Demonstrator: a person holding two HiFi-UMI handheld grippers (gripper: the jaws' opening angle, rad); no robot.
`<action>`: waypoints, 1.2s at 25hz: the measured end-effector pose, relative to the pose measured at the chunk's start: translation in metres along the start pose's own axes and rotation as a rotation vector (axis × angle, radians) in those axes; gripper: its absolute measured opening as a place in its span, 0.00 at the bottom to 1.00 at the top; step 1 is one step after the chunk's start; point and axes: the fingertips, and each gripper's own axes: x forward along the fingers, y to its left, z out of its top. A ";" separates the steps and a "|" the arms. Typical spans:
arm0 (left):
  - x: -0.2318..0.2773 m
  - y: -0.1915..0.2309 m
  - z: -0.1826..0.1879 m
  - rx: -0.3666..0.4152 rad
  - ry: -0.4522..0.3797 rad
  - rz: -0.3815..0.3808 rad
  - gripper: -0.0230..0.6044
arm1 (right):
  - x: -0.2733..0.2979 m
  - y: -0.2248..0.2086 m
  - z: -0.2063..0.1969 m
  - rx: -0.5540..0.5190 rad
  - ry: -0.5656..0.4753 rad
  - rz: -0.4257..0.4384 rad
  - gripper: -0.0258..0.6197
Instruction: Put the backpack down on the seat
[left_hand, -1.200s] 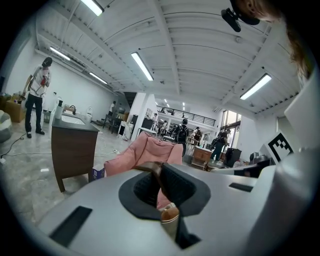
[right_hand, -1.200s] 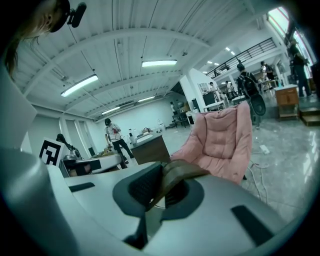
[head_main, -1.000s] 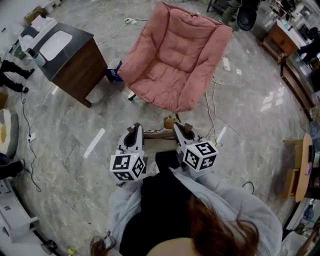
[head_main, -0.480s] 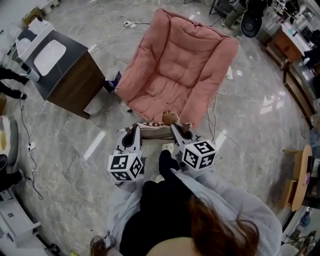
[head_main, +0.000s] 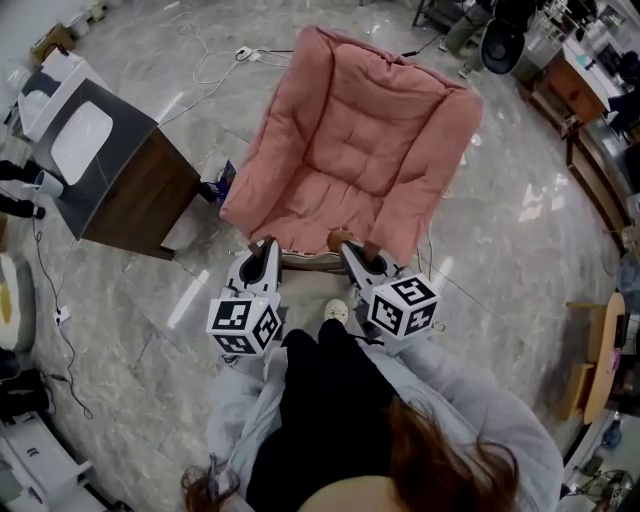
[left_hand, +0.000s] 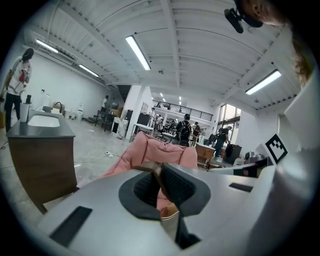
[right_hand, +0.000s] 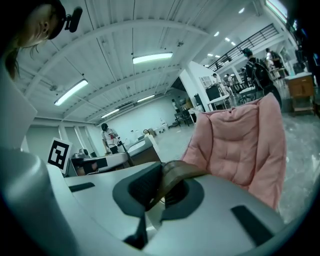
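Note:
A pink cushioned chair (head_main: 350, 140) stands just ahead of me. A beige and brown backpack (head_main: 305, 262) hangs between my two grippers at the chair's front edge, mostly hidden behind them. My left gripper (head_main: 268, 246) is shut on a brown strap (left_hand: 156, 171) of the backpack. My right gripper (head_main: 350, 250) is shut on the other brown strap (right_hand: 177, 172). The left gripper view shows the chair (left_hand: 150, 150) beyond the left gripper (left_hand: 160, 176). The right gripper (right_hand: 159, 187) points level with the chair (right_hand: 240, 145) to its right.
A wooden cabinet with a grey top and white basin (head_main: 110, 180) stands at the left. Cables (head_main: 215, 60) trail over the marble floor behind the chair. A blue object (head_main: 222, 178) lies by the chair's left foot. Wooden furniture (head_main: 590, 350) stands at the right.
Both grippers have moved forward with the backpack, from about a step short of the chair to its front edge. Both stay shut on the straps.

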 end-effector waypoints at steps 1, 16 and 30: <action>0.008 0.001 0.004 0.004 -0.002 -0.015 0.08 | 0.004 -0.005 0.006 0.008 -0.009 -0.004 0.05; 0.144 0.016 0.038 0.031 0.134 -0.277 0.08 | 0.062 -0.089 0.077 0.155 -0.119 -0.224 0.05; 0.297 0.006 0.064 0.052 0.216 -0.472 0.08 | 0.108 -0.195 0.148 0.174 -0.139 -0.368 0.05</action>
